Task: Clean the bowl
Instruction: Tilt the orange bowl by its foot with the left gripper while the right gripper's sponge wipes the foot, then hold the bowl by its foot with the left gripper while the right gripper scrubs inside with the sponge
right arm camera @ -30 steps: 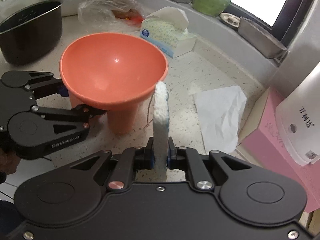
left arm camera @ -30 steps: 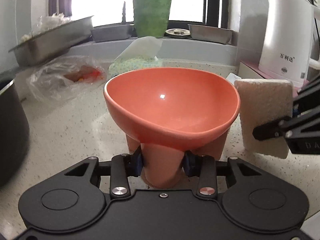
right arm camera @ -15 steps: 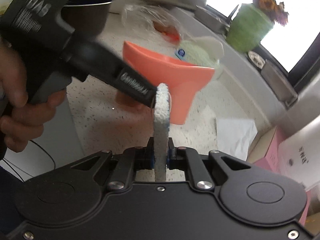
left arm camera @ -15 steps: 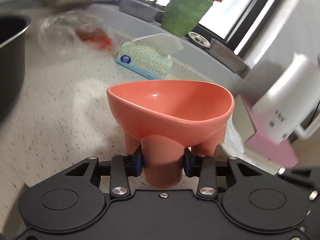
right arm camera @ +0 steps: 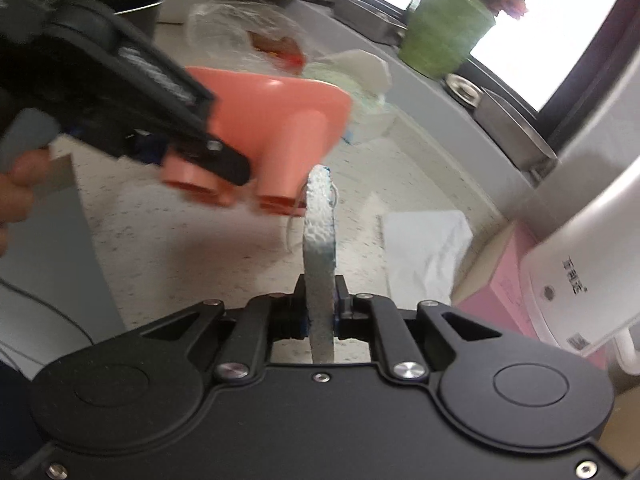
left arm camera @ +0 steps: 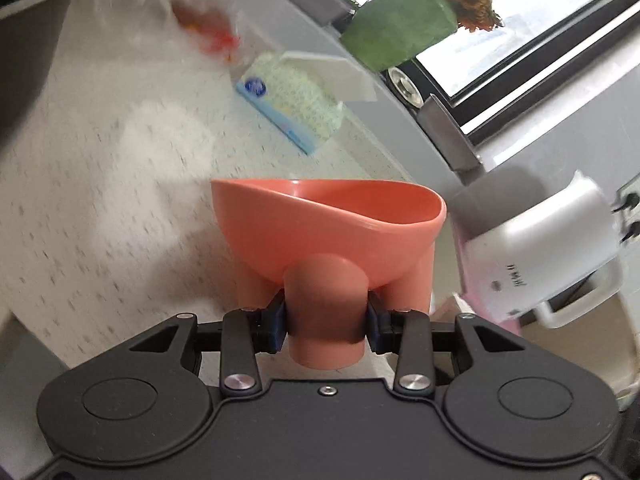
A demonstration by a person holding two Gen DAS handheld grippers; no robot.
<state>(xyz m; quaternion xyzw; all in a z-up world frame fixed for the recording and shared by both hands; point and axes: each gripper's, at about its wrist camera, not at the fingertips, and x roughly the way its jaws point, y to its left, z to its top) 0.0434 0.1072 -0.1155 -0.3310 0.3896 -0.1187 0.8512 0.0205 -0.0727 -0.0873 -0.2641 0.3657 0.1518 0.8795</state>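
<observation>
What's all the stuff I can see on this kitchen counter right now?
Bowl: one, salmon pink, three legs, lifted off the counter.
Sponge: one, white, edge-on, below the bowl's legs.
Tissue pack: one, green and white, mid counter.
Plastic bag: one, clear, behind the bowl.
Flower pot: one, green, on the sill.
Kettle: one, white, at the right.
Pink box: one, under the kettle.
Paper sheet: one, white, flat on the counter.
Left claw: black, clamped on one bowl leg.
Right claw: black, clamped on the sponge.
Hand: one, holding the left claw.
</observation>
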